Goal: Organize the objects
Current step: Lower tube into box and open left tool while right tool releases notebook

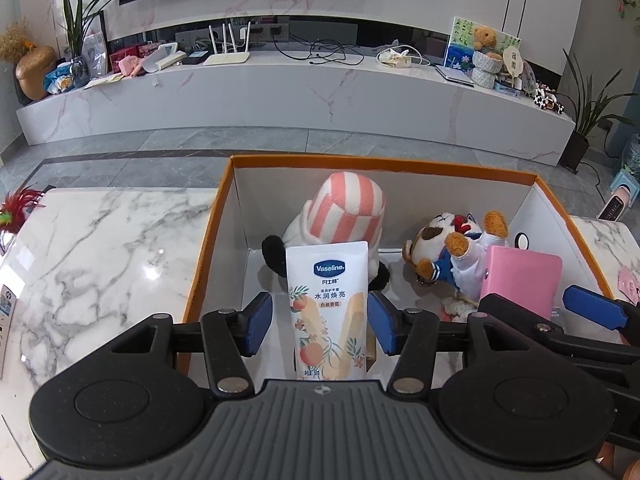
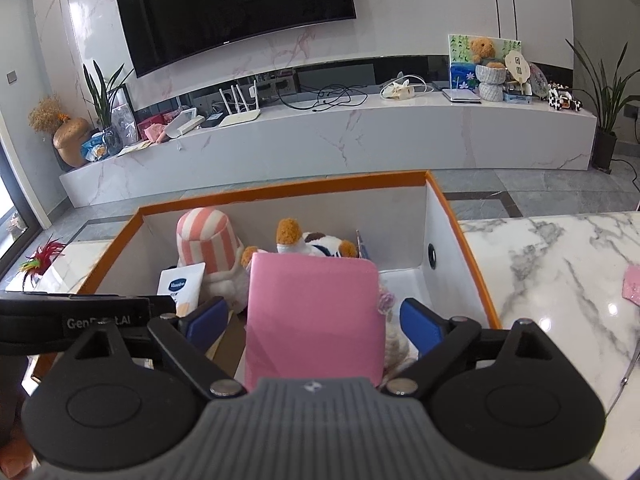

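Two grippers, jaws parted: left gripper (image 1: 320, 322) straddles upright Vaseline tube (image 1: 327, 304); right gripper (image 2: 314, 322) straddles pink case (image 2: 314, 316), both released, lower centre.

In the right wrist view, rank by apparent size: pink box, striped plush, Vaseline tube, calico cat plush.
1. pink box, largest, though it is nearest the camera, which inflates it.
2. striped plush.
3. calico cat plush and Vaseline tube: both partly hidden, too close to rank.
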`<state>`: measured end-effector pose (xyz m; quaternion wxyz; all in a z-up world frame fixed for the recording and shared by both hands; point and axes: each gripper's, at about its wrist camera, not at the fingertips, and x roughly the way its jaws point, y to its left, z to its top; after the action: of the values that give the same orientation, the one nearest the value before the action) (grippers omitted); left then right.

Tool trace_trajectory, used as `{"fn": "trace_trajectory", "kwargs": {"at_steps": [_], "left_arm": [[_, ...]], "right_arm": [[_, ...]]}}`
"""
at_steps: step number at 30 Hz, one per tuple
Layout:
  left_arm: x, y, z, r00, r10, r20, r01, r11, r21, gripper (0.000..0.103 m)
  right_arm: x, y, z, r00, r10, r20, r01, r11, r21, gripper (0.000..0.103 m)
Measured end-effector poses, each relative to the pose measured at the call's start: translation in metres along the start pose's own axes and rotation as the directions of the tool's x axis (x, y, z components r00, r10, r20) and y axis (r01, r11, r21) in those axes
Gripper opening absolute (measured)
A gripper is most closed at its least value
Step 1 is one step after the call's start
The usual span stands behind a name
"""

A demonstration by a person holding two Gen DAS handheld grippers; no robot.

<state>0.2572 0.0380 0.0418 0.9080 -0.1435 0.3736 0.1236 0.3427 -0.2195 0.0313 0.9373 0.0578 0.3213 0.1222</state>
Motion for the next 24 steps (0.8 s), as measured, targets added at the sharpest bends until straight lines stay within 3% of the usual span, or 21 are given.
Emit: {"fn": "trace_trajectory", "kwargs": {"at_steps": [7,13,16,20,24], "left_arm": [[-0.016,-0.001,0.003,0.999,0.019,0.044,-0.019,1.000,0.008,0.063],[-0.057,0.008,0.007,0.992,0.014,0.127,-0.017,1.000,0.017,0.066],[-0.088,0.029,0.010,0.985,-0.001,0.173,0.003,1.000,-0.012,0.073],[-0.124,0.071,0.006,0.974,0.038,0.224,-0.021,0.997,-0.075,0.088],[-0.128,0.116,-0.029,0.978,0.082,0.193,-0.061,0.992,-0.115,0.088]], "right_arm": [[-0.009,-0.001,0.000,1.000,-0.011,0.014,0.011,1.000,-0.009,0.094],[-0.033,0.004,0.002,0.999,-0.006,0.045,0.007,1.000,-0.028,0.095],[-0.053,0.010,0.003,0.997,0.003,0.072,0.000,0.999,-0.051,0.097],[-0.086,0.015,-0.004,0.994,0.023,0.107,-0.014,0.996,-0.083,0.098],[-0.117,0.015,-0.015,0.991,0.057,0.118,-0.048,0.996,-0.078,0.099]]}}
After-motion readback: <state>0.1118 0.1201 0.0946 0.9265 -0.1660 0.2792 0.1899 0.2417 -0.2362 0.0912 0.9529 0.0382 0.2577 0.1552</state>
